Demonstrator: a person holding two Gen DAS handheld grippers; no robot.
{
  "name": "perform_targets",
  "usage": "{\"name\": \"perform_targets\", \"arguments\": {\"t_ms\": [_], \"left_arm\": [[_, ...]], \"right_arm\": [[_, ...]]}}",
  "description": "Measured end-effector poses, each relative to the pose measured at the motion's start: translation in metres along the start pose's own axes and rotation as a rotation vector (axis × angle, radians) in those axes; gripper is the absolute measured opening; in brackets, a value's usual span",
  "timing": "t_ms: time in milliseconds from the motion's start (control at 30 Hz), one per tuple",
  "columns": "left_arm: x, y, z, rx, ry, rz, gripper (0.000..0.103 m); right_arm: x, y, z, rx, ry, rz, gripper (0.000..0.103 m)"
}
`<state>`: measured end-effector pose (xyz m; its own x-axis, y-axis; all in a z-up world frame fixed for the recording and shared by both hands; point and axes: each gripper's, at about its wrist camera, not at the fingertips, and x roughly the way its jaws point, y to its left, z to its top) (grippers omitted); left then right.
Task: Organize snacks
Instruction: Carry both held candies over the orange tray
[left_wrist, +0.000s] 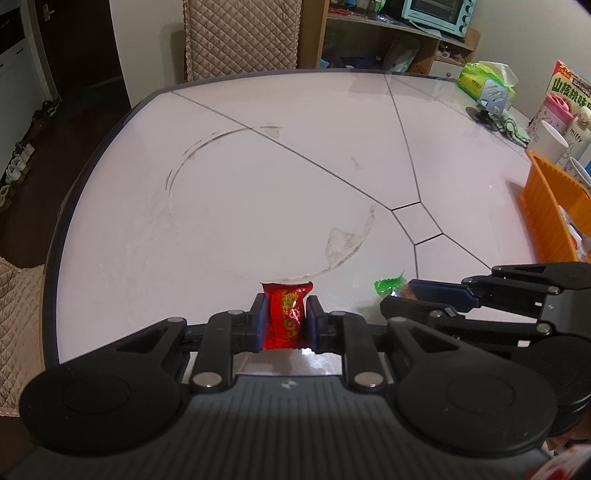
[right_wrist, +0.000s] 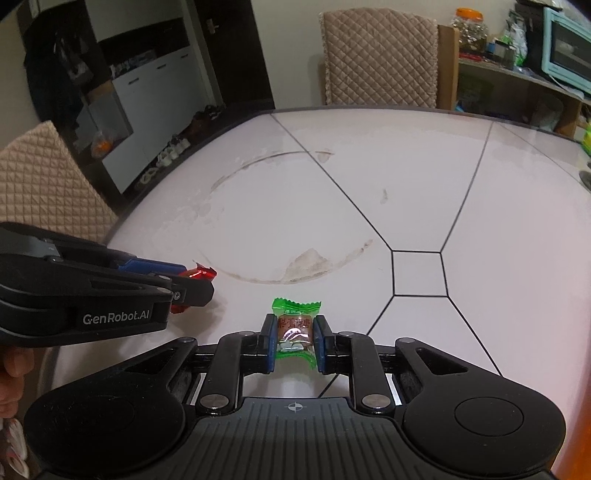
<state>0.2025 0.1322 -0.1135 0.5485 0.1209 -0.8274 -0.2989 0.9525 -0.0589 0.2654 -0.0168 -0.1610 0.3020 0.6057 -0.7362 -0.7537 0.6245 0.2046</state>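
A red wrapped candy (left_wrist: 286, 314) stands pinched between the blue pads of my left gripper (left_wrist: 286, 308), which is shut on it just above the white table (left_wrist: 258, 184). In the right wrist view my right gripper (right_wrist: 295, 334) is shut on a green-and-brown wrapped candy (right_wrist: 295, 328), low over the table (right_wrist: 369, 184). From the left wrist view, the right gripper (left_wrist: 406, 290) enters from the right with the green candy (left_wrist: 388, 284) at its tip. Seen from the right wrist, the left gripper (right_wrist: 199, 278) comes in from the left with the red candy (right_wrist: 201, 274) showing at its tip.
An orange basket (left_wrist: 550, 210) holding snacks stands at the table's right edge. Behind it are cups, a green tissue pack (left_wrist: 484, 81) and a snack box (left_wrist: 569, 85). Quilted chairs (right_wrist: 380, 55) stand at the far side and left. A hand (right_wrist: 13, 373) shows at the lower left.
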Motion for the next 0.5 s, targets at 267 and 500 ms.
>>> {"name": "perform_targets", "arguments": {"t_ms": [267, 500], "left_arm": [[-0.020, -0.009, -0.005, 0.020, -0.022, -0.021, 0.019], [-0.037, -0.023, -0.012, 0.038, -0.036, -0.056, 0.019]], "right_arm": [[-0.035, -0.014, -0.005, 0.101, -0.035, 0.013, 0.020], [-0.071, -0.021, -0.013, 0.168, -0.074, 0.016, 0.020]]}}
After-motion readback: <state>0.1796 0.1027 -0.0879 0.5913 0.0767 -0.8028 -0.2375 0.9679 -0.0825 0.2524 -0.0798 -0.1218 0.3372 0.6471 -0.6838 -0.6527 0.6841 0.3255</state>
